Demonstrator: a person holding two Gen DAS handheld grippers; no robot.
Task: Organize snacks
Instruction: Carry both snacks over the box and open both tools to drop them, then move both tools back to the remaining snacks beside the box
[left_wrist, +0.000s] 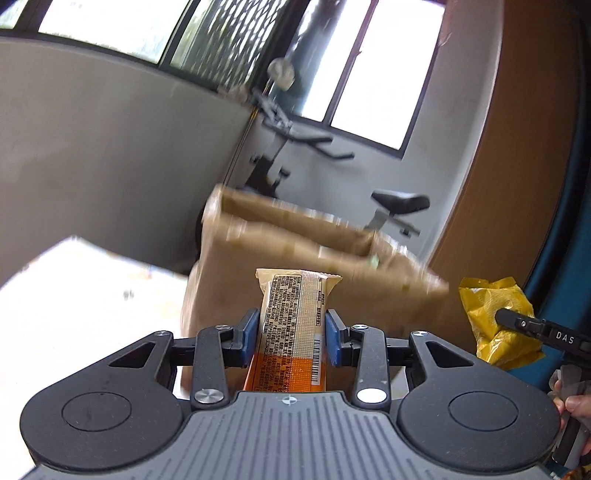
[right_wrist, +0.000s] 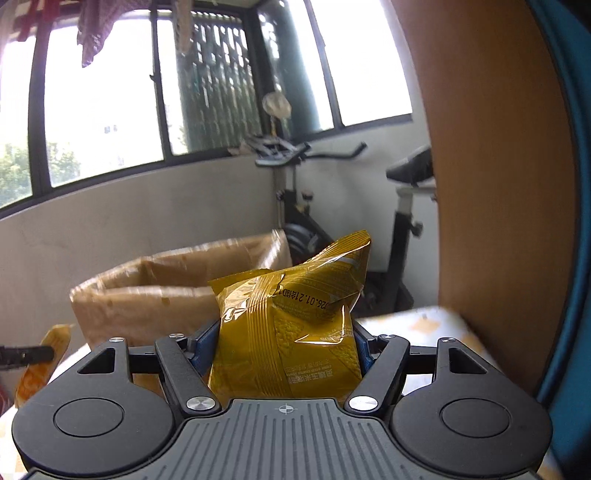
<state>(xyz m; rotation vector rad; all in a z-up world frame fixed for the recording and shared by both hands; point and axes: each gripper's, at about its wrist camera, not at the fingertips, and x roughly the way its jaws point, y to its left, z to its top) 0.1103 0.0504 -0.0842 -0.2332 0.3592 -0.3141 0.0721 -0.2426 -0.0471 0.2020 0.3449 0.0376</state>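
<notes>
Grippers both loaded: your left gripper (left_wrist: 290, 339) is clamped on the orange snack bar (left_wrist: 291, 332) and your right gripper (right_wrist: 284, 347) on the yellow snack bag (right_wrist: 291, 325), each held in the air just short of the cardboard box (right_wrist: 155, 295). Box stands open beyond them. Judged mid-task: neither item is in the box yet, and its contents are not visible.

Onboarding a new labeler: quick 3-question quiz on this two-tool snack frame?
1. True or false: the left tool holds a yellow bag.
2. Which lies ahead of both tools? A) cardboard box B) plastic bin C) drawer
3. Fill in: the right tool is shut on the ___.

Key:
1. False; it grips the orange snack bar.
2. A
3. yellow snack bag
</notes>
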